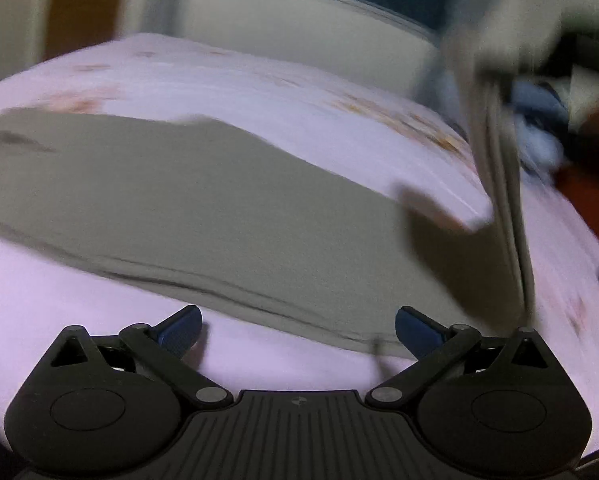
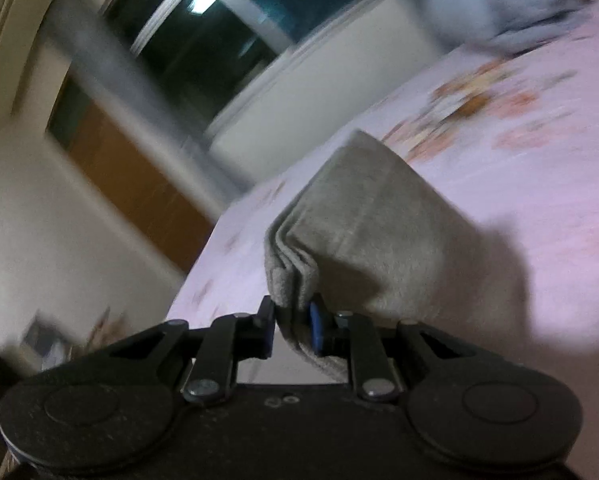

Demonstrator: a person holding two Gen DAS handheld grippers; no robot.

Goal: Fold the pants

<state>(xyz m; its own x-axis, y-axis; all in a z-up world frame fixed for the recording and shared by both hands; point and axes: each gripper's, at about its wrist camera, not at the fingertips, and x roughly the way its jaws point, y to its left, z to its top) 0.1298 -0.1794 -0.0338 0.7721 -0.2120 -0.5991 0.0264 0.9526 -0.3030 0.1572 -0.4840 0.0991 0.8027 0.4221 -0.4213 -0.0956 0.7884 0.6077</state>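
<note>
Right gripper (image 2: 291,326) (clamped) on pants (image 2: 363,232)

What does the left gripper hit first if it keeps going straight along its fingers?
Most likely the grey pants lying flat on the pink bedsheet. The left gripper is open, with the pants' near edge just ahead of its fingertips. The picture is blurred, so depth is uncertain.

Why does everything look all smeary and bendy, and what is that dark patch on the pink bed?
Left wrist view: motion blur smears the grey fabric pants and pink floral bedsheet; the fisheye lens bows the bed. Right wrist view: the room streaks, yet the right hand-held gripper pinching the pants looks sharp; the dark patch is the lifted fabric's shadow.
</note>
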